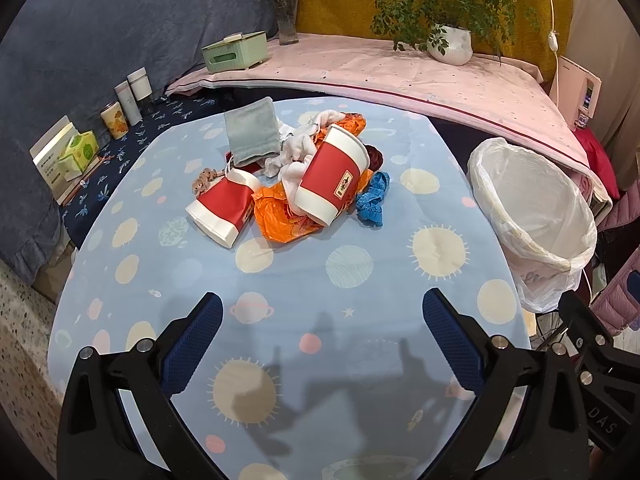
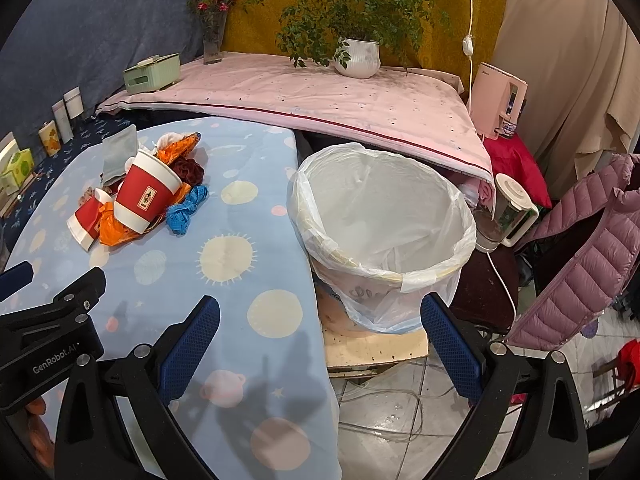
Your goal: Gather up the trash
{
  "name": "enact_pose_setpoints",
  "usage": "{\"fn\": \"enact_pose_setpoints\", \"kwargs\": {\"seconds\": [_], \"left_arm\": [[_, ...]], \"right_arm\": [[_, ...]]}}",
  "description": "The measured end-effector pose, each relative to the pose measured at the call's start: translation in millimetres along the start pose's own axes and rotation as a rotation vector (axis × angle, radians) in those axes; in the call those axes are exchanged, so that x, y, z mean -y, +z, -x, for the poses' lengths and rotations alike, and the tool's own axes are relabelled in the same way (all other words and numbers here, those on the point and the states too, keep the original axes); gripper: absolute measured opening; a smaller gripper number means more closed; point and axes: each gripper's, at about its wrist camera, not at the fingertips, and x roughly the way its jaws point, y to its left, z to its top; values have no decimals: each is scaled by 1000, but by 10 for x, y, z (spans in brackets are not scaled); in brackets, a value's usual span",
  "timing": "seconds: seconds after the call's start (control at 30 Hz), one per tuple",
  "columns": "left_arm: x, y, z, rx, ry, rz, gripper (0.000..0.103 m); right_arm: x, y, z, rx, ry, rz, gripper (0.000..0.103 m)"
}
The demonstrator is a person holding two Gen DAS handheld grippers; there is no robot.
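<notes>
Left claw (image 1: 322, 320) wide open, nothing between its blue pads, hovering over the near part of the worktop (image 1: 360, 360) with the blue planet-print cloth. Right claw (image 2: 320, 322) also wide open and empty, sitting over the worktop's right edge with the bin just beyond it. Trash pile sits mid-worktop, toward the far side: a big red paper cup (image 1: 334, 174) tipped over, white base toward the near side, lying on top of an orange plastic bag (image 1: 288, 216); a second, squashed red cup (image 1: 224, 210) lying just left of it, touching the orange bag. A blue crumpled piece (image 1: 372, 198) lies just right of the big cup. White crumpled tissue (image 1: 294, 148) behind the cups, grey cloth pouch (image 1: 252, 132) at the far left of the pile, a dark red scrunched thing (image 2: 192, 170) behind the big cup, a small brown item (image 1: 204, 180) at the left by the squashed cup. White bin (image 2: 384, 232) with a clear liner stands off the right edge of the worktop, on a low board, inside looks empty. Far behind: pink-covered shelf (image 1: 400, 76) with a green tissue box (image 1: 236, 54), flower vase (image 1: 288, 20) and potted plant (image 1: 450, 42). Left edge: a row of small containers (image 1: 128, 98). Purple puffer jacket (image 2: 580, 260) at right in the right wrist view.
</notes>
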Motion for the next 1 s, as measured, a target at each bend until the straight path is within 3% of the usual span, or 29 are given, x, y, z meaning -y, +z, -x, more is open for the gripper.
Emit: {"fn": "enact_pose_setpoints", "kwargs": {"seconds": [1.0], "left_arm": [[-45,4,24,18,5,-1,95]], "right_arm": [[58,-14,20,3,-18,7,96]]}}
